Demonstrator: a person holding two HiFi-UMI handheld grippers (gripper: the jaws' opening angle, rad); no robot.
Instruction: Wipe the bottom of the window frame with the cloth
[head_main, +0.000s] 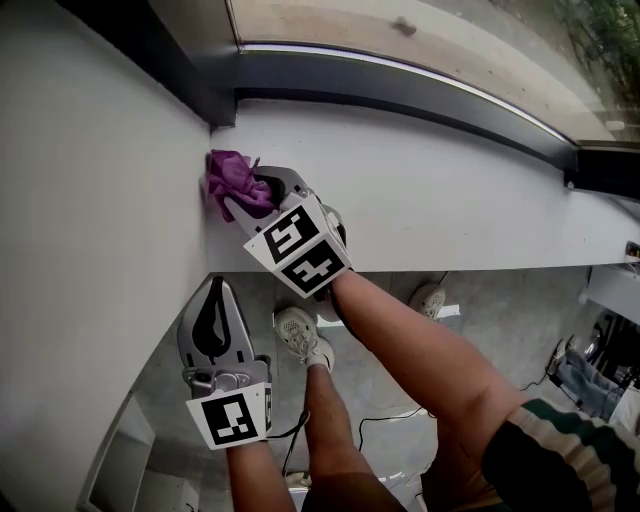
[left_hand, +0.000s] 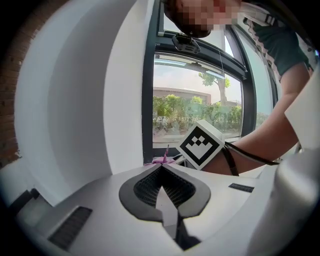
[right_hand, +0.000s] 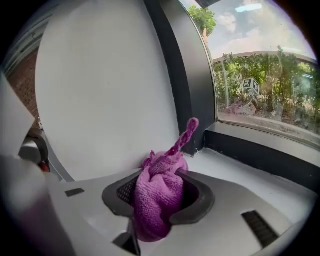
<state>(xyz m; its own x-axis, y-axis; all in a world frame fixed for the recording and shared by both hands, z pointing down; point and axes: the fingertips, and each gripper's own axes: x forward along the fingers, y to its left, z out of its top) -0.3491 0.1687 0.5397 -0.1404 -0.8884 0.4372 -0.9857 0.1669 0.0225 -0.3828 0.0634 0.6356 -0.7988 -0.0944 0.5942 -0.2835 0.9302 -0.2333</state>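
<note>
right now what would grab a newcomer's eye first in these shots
The bright purple cloth, bunched in the right tool, sits in the corner where the white sill meets the wall. The left tool hangs lower, off the sill, jaws shut and empty.

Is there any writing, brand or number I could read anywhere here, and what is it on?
None can be read.
The right gripper and left gripper bear only black-and-white square patterns, not letters or numbers.
The cloth, window frame and wall show no print.
</note>
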